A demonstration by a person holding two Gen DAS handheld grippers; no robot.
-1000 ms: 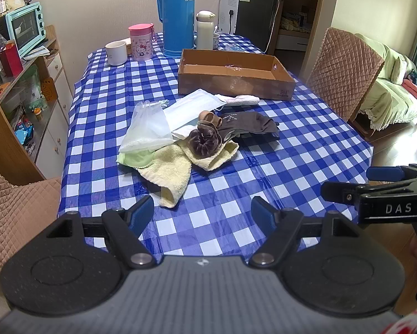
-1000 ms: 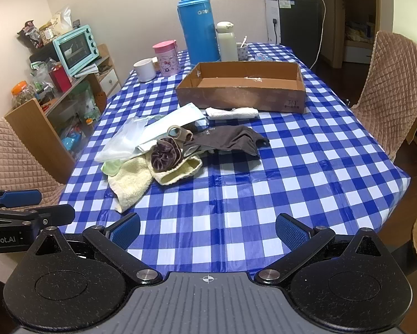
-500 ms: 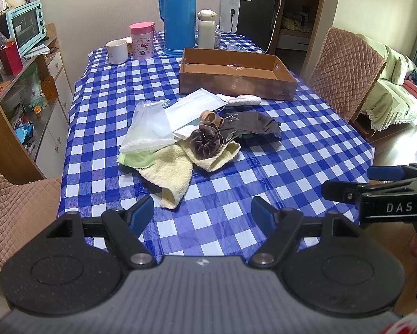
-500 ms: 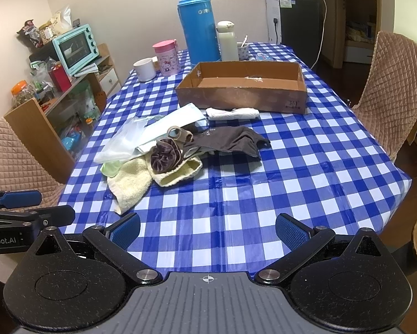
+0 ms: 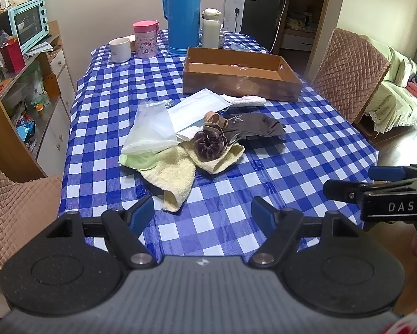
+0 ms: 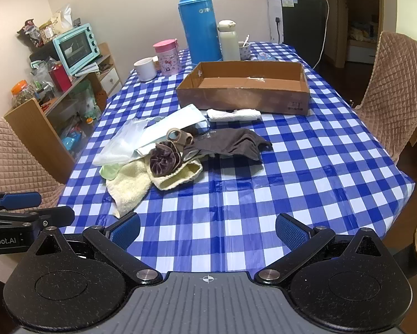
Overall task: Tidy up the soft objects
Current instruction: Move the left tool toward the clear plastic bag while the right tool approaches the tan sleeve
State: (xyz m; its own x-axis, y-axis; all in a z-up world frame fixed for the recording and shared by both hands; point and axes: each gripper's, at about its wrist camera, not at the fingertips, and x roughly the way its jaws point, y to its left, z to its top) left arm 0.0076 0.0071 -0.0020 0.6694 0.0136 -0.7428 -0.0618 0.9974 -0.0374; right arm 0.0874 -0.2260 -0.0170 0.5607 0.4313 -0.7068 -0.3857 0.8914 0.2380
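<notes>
A blue-checked tablecloth (image 6: 305, 167) fills my view. My left gripper (image 5: 202, 213) and right gripper (image 6: 207, 229) both sit spread wide at the bottom of frame, holding and touching nothing. The soft pile, yellow towel (image 5: 175, 175), brown scrunchie (image 6: 163, 158), dark sock (image 6: 233, 144), lies mid-frame below the cardboard box (image 6: 244, 97).

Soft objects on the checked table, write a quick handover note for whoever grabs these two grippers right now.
Left gripper: jaws open, empty, hovering over the near table edge.
Right gripper: jaws open, empty, also at the near edge.
Pile mid-table: yellow towel nearest, brown scrunchie lying on it, dark brown sock to the right, face mask and clear plastic bag behind, white cloth beside the cardboard box.
Done: nothing visibly; no soft items are in the box.
Left: every soft item is yet to be sorted, probably into the box. The towel looks the easiest first grab.
</notes>
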